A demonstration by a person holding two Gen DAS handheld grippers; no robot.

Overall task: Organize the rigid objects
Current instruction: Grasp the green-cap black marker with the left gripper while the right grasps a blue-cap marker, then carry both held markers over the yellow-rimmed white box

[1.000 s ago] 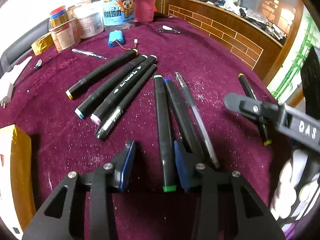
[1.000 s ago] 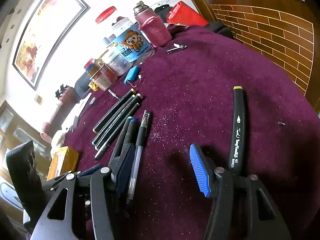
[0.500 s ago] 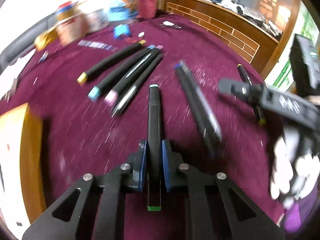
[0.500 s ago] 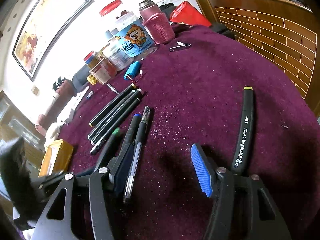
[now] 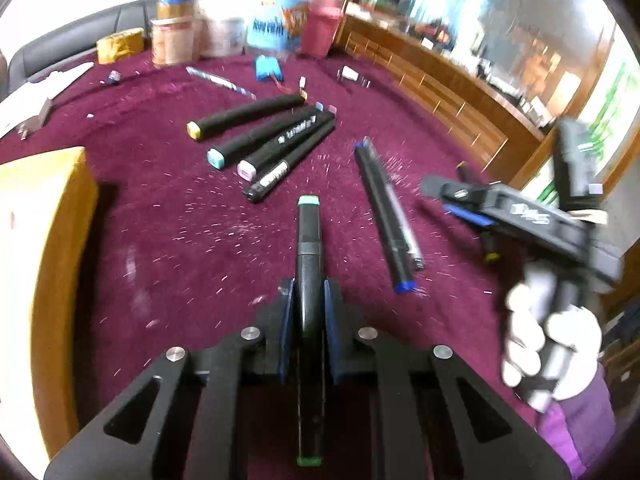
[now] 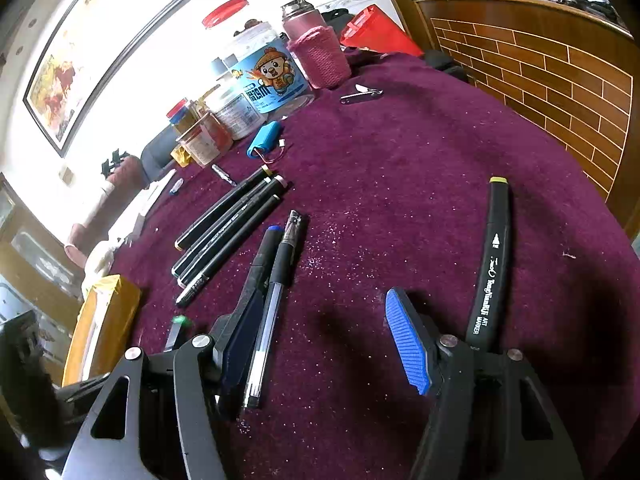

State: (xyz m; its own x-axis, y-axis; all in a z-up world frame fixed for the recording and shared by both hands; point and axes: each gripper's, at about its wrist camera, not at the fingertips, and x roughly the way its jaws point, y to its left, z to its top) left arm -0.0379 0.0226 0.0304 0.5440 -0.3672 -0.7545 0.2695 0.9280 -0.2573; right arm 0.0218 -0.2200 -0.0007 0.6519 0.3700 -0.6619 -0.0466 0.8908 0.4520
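Left tool (image 5: 307,300) is clenched on the green-capped marker (image 5: 308,240), lifted above the bench (image 5: 160,216). Four markers (image 5: 264,140) lie bunched; blue-capped marker (image 5: 384,216) and gel pen (image 6: 272,300) lie together. Right tool (image 6: 320,336) is opening, nothing between its pads; one yellow-capped marker (image 6: 494,256) lies beside it.

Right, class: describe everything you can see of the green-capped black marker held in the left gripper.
The green-capped black marker is a long, glossy plastic barrel with a mint-green cap at its far end and a darker green cap at its near end. The left gripper is shut on its middle, blue-padded fingers pressing both sides. It points straight ahead along the fingers over the maroon velvet tablecloth. Only the fingers visibly touch it.
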